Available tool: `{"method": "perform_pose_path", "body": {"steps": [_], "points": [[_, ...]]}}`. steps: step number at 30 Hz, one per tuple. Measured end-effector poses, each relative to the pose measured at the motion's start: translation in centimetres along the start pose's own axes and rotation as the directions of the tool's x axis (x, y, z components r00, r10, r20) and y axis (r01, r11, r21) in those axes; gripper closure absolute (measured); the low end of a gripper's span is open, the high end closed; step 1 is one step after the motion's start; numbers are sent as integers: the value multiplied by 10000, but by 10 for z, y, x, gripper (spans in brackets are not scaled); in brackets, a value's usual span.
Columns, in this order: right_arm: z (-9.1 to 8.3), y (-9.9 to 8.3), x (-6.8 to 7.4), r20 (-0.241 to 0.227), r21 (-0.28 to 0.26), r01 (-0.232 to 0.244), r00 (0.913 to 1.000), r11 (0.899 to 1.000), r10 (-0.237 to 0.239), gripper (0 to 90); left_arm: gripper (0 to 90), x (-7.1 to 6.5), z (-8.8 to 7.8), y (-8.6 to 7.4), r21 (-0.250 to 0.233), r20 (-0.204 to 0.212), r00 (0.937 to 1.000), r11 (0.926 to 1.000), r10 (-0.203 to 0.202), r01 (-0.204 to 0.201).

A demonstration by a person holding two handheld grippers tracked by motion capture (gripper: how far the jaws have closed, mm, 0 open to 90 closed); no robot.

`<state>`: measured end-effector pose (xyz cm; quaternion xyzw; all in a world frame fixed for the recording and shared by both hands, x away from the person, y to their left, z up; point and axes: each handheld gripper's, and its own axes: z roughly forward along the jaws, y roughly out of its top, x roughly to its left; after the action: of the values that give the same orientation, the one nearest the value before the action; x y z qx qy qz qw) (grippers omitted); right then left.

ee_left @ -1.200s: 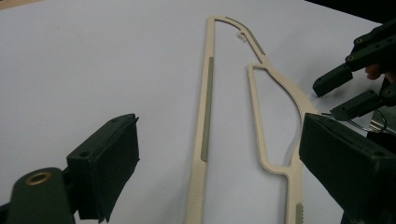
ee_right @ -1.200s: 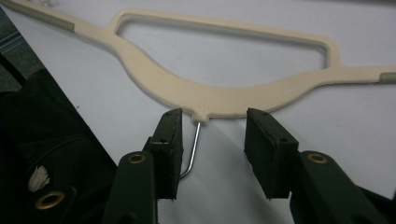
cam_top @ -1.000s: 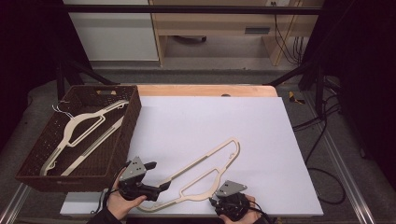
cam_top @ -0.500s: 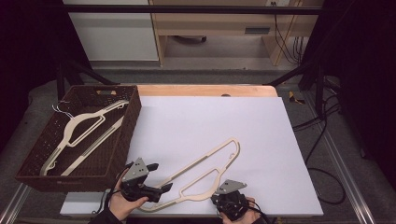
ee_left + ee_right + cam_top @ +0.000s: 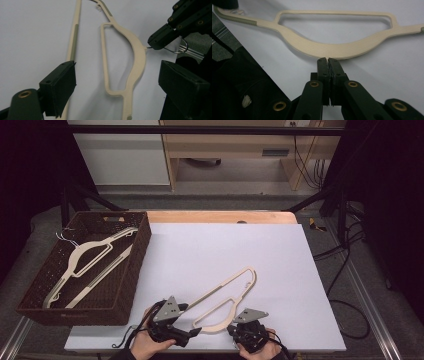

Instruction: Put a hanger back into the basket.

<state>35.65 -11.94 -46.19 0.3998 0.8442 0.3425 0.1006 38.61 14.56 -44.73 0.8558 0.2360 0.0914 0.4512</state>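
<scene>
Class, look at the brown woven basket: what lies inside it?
Inside the basket lies one cream hanger with a wire hook; whatever sits beneath it, and behind the near wall, is hidden.

My right gripper has just been closing, and its jaws now meet on the thin wire hook at the neck of the cream hanger in front of it, where a second ago they stood apart. My left gripper has slid along the near edge of the table towards the right one, its jaws wide either side of the hanger's near arm, the hanger lying between them without touching the pads.
</scene>
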Motion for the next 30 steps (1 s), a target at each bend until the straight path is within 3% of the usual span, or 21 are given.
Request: {"method": "perform_pose_path", "body": {"steps": [1, 9, 14, 19, 21, 22, 23, 27, 28, 30], "points": [[-1, 1, -1, -14, -6, 27, 10000, 10000, -27, 893, 157, -5, 7, 4, 216, 126, 9997, 9995, 226, -229], [-7, 6, -1, -71, -178, 100, 9999, 9998, -101, 894, 205, -19, 28, 16, 742, 579, 9958, 9944, 715, -757], [-11, 9, -1, -1, -260, 222, 9998, 9994, -222, 894, 247, -22, 51, 21, 1473, 905, 9905, 9823, 1035, -1161], [-14, 11, 1, 61, -293, 160, 9999, 9994, -158, 895, 316, -23, 59, 25, 1654, 912, 9890, 9776, 1165, -1304], [-16, 12, 0, 38, -316, 232, 9997, 9992, -231, 894, 330, -23, 62, 26, 1809, 972, 9874, 9734, 1248, -1409], [-16, 12, 0, 38, -316, 232, 9997, 9992, -231, 894, 330, -22, 63, 27, 1995, 985, 9859, 9679, 1355, -1530], [-17, 13, 0, 45, -309, 301, 9995, 9991, -300, 894, 360, -23, 65, 26, 1939, 922, 9882, 9712, 1224, -1384], [-18, 15, 0, -12, -384, 282, 9996, 9989, -283, 895, 409, -24, 69, 27, 2066, 808, 9874, 9669, 1359, -1499], [-19, 15, 0, 28, -384, 255, 9997, 9989, -254, 895, 469, -24, 70, 27, 2091, 802, 9871, 9659, 1388, -1528], [-20, 15, -1, 45, -409, 285, 9996, 9988, -283, 894, 501, -24, 69, 28, 2121, 744, 9871, 9649, 1419, -1547]]}}
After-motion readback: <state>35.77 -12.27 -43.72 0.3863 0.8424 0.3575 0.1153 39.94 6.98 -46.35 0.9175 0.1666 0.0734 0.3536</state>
